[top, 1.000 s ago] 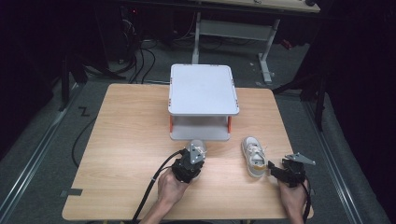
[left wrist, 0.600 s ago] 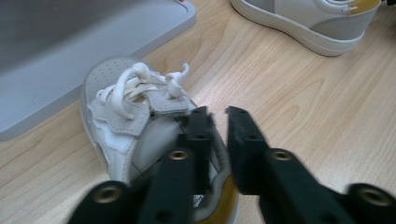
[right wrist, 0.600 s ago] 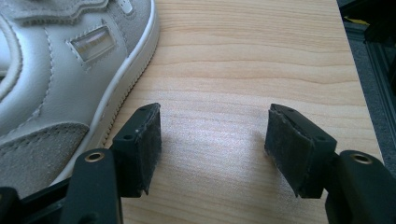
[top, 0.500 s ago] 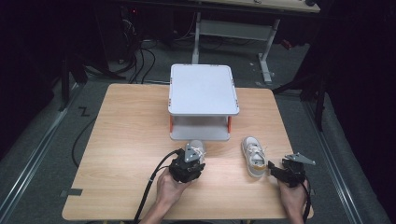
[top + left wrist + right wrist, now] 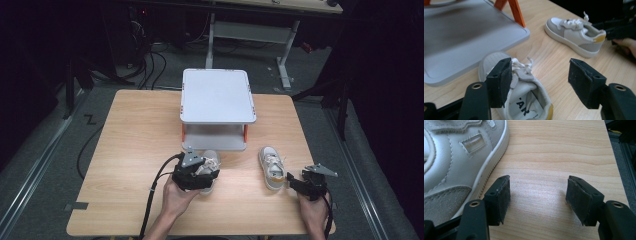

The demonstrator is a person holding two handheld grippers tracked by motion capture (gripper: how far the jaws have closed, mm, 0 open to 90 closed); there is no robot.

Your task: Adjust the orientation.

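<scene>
left gripper point(image 5: 540, 82) jaws wide, over near shoe point(image 5: 517, 96) by the rack point(image 5: 217, 95) | right gripper point(image 5: 537, 200) wide, empty, beside far shoe point(image 5: 272, 167) | shoes probably light, soft uppers, stiff soles; grip heel collar or sidewall

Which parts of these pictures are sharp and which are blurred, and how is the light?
High view: the table is evenly lit while the surroundings are dark, and the picture is slightly soft. Left gripper view: the near shoe is fairly sharp; the grey shelf is blurred. Right gripper view: the wood grain is sharp, the shoe is a little soft, and a soft shadow lies between the open jaws.
</scene>
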